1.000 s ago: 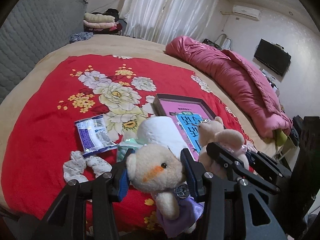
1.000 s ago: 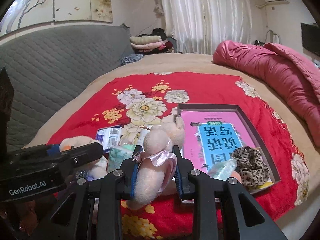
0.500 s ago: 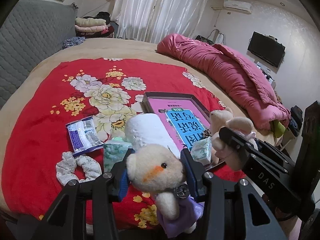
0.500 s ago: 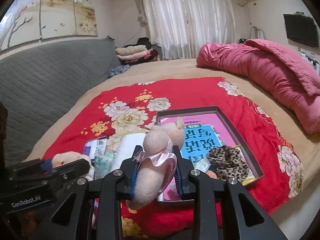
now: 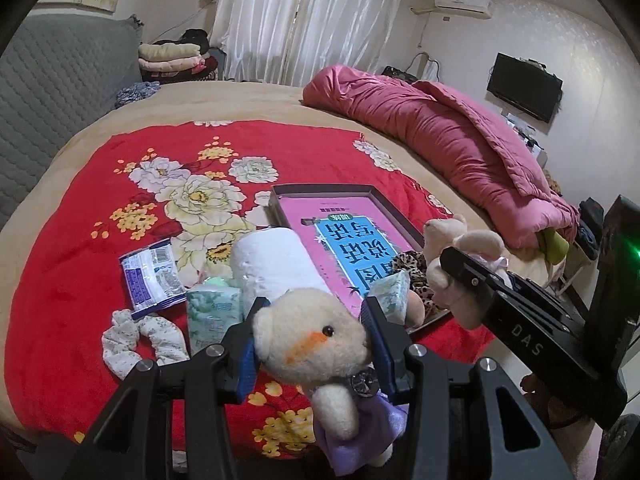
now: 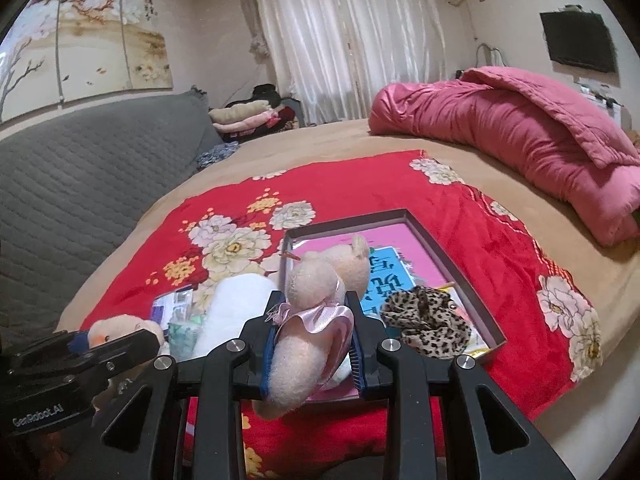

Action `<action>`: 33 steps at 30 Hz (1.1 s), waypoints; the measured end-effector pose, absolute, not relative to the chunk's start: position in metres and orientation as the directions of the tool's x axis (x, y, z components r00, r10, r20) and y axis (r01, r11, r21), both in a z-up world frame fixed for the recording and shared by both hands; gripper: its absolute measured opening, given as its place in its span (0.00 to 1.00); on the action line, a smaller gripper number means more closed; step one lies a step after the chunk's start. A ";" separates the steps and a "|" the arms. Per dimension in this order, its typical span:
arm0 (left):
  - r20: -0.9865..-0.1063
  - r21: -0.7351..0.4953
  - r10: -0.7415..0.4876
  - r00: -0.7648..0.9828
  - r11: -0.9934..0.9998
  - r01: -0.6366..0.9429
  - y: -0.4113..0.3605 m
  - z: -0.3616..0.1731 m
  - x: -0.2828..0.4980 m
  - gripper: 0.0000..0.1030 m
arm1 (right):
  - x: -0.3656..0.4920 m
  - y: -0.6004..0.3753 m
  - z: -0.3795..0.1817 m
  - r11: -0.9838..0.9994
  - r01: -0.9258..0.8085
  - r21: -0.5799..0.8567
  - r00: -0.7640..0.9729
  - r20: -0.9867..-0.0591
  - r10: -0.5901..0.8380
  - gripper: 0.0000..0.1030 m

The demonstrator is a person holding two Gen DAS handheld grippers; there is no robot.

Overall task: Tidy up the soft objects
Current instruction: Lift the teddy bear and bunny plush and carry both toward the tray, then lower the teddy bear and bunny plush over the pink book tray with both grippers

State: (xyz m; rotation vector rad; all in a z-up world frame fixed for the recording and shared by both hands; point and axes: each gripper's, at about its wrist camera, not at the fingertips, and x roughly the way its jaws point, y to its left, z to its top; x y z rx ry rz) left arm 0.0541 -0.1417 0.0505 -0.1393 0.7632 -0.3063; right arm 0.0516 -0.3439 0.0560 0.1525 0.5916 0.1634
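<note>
My left gripper (image 5: 313, 330) is shut on a cream plush bear in a purple dress (image 5: 310, 340), held above the bed's near edge. My right gripper (image 6: 313, 332) is shut on a peach plush toy with a pink ribbon (image 6: 316, 304), held over the near end of the dark shallow box (image 6: 460, 270). That toy also shows in the left wrist view (image 5: 460, 248). The box (image 5: 320, 190) holds a pink and blue book (image 5: 352, 248) and a leopard scrunchie (image 6: 428, 320). A white roll (image 5: 276, 264), a tissue pack (image 5: 214, 312), a floral scrunchie (image 5: 140, 336) and a blue packet (image 5: 150, 276) lie on the red blanket.
A red floral blanket (image 5: 100, 208) covers the bed. A rolled pink quilt (image 5: 448, 148) lies along the right side. A grey quilted headboard (image 6: 80, 168) stands at left. Folded clothes (image 5: 172, 56) are stacked at the far end.
Both grippers have lifted and drawn back from the bed with their toys. The right gripper and its toy have moved right and further up above the box's near end.
</note>
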 end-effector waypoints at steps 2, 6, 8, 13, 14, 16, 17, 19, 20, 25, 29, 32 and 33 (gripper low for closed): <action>-0.658 -0.228 -0.323 0.680 0.946 0.229 -0.147 0.051 0.055 0.46 | 0.052 -0.349 0.055 0.977 -0.095 0.192 0.822 -0.538 0.186 0.29; -0.660 -0.224 -0.324 0.678 0.946 0.233 -0.155 0.050 0.059 0.46 | 0.053 -0.358 0.053 0.980 -0.070 0.188 0.830 -0.534 0.162 0.29; -0.663 -0.220 -0.323 0.676 0.946 0.236 -0.161 0.050 0.062 0.46 | 0.053 -0.362 0.051 0.981 -0.062 0.183 0.832 -0.533 0.152 0.29; -0.662 -0.210 -0.319 0.678 0.948 0.241 -0.171 0.049 0.072 0.46 | 0.054 -0.369 0.048 0.983 -0.052 0.174 0.838 -0.529 0.138 0.29; -0.662 -0.211 -0.320 0.678 0.947 0.241 -0.171 0.049 0.074 0.46 | 0.055 -0.370 0.048 0.984 -0.054 0.171 0.839 -0.527 0.138 0.29; -0.661 -0.212 -0.319 0.679 0.948 0.238 -0.173 0.048 0.080 0.46 | 0.054 -0.371 0.047 0.986 -0.054 0.157 0.844 -0.521 0.129 0.29; -0.662 -0.214 -0.319 0.679 0.948 0.237 -0.175 0.048 0.084 0.46 | 0.054 -0.372 0.047 0.987 -0.052 0.151 0.846 -0.518 0.124 0.29; -0.663 -0.217 -0.319 0.678 0.948 0.234 -0.178 0.047 0.091 0.46 | 0.054 -0.375 0.046 0.988 -0.047 0.148 0.848 -0.517 0.118 0.29; -0.663 -0.217 -0.318 0.677 0.948 0.233 -0.179 0.046 0.094 0.46 | 0.054 -0.376 0.046 0.988 -0.044 0.150 0.849 -0.516 0.116 0.29; -0.670 -0.193 -0.303 0.678 0.952 0.235 -0.189 0.043 0.108 0.46 | 0.056 -0.385 0.043 0.985 -0.028 0.172 0.848 -0.517 0.115 0.29; -0.677 -0.169 -0.293 0.676 0.955 0.245 -0.197 0.038 0.117 0.46 | 0.058 -0.388 0.042 0.984 -0.023 0.178 0.849 -0.516 0.113 0.29; -0.679 -0.142 -0.280 0.679 0.957 0.252 -0.203 0.035 0.124 0.46 | 0.058 -0.390 0.041 0.984 -0.020 0.177 0.851 -0.513 0.109 0.29; -0.680 -0.141 -0.278 0.679 0.958 0.251 -0.205 0.034 0.127 0.46 | 0.059 -0.391 0.041 0.984 -0.018 0.178 0.852 -0.512 0.108 0.29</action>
